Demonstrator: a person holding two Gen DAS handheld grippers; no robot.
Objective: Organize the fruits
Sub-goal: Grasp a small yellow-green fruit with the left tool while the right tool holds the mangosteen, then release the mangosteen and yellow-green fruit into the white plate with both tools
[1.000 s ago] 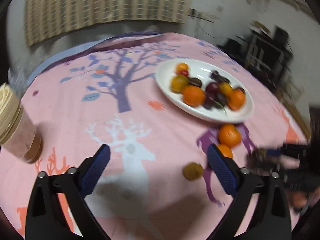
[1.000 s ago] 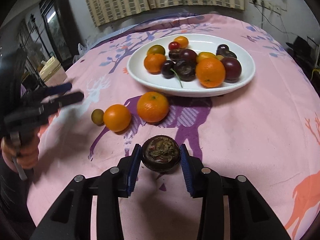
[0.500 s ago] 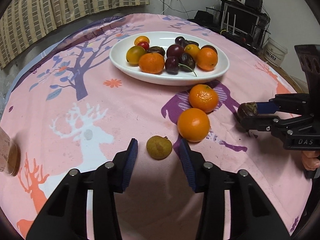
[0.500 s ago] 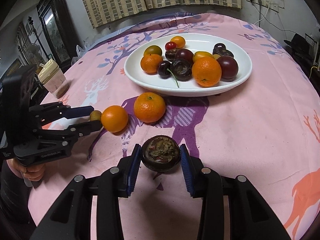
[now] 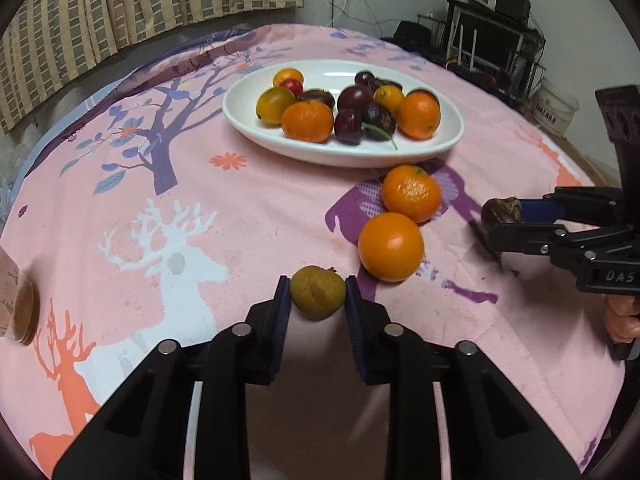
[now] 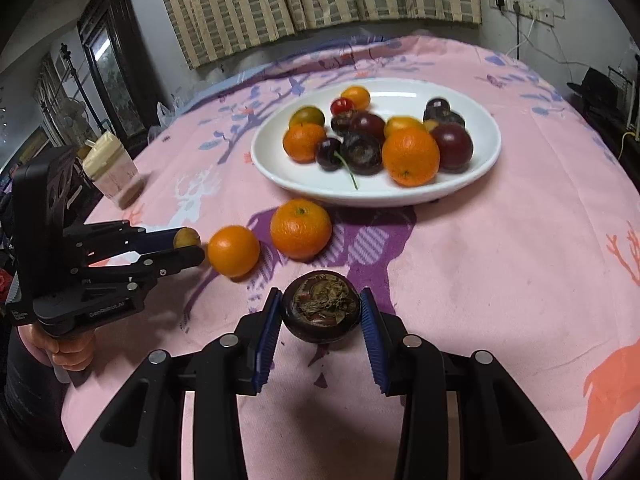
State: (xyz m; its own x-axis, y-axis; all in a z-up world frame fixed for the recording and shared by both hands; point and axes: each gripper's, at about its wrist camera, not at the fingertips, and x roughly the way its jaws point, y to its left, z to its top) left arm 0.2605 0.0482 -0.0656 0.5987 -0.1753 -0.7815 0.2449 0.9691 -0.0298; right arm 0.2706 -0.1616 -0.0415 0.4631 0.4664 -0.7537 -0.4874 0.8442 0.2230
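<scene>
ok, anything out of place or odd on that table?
Two loose oranges sit on the pink cloth beside the white oval plate, not on it. Nothing spilled or damaged.

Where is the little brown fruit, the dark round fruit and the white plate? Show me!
little brown fruit (image 5: 317,294): left wrist view, middle of its skin, between the left gripper's pads.
dark round fruit (image 6: 320,307): right wrist view, its dried leafy top.
white plate (image 6: 404,196): right wrist view, bare near rim.

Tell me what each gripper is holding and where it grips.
Left gripper: small brownish-green fruit, by its sides. Right gripper: dark round fruit, by its sides.
</scene>
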